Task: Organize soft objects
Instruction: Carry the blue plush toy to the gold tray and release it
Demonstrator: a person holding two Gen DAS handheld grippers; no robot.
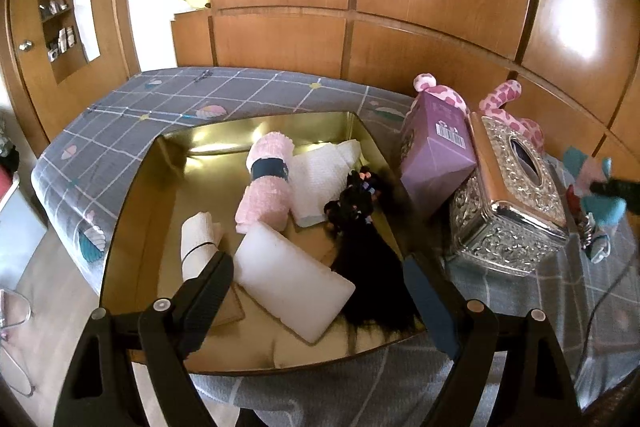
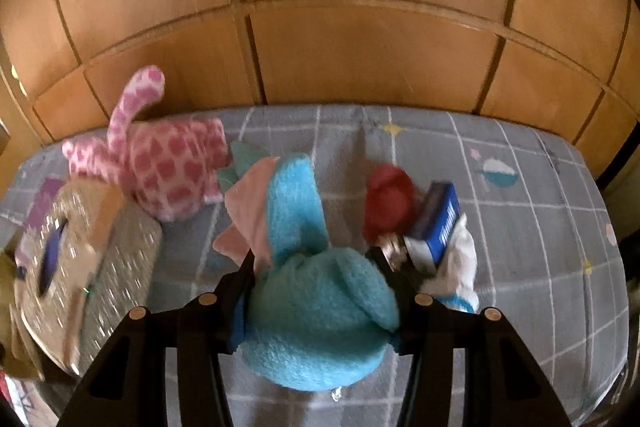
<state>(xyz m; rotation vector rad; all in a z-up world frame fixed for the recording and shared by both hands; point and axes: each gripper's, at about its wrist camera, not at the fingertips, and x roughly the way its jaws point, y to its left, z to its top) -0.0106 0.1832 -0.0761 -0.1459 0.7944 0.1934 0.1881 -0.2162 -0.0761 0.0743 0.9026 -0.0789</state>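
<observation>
My left gripper (image 1: 316,279) is open and empty over the near part of a gold tray (image 1: 132,195). In the tray lie a pink rolled towel (image 1: 266,187), a white folded cloth (image 1: 320,175), a white foam block (image 1: 292,283), a cream roll (image 1: 198,243) and a black hair piece (image 1: 368,259). My right gripper (image 2: 320,267) is shut on a blue plush toy (image 2: 316,311) with pink ears, held above the bed. That toy also shows blurred at the right edge of the left wrist view (image 1: 600,199). A pink spotted plush (image 2: 160,163) lies behind the tissue box.
A silver embossed tissue box (image 1: 512,203) and a purple carton (image 1: 436,151) stand right of the tray. A red soft thing (image 2: 388,203), a blue box (image 2: 440,223) and a white item lie on the grey checked bedsheet (image 2: 520,227). Wooden wardrobe doors stand behind.
</observation>
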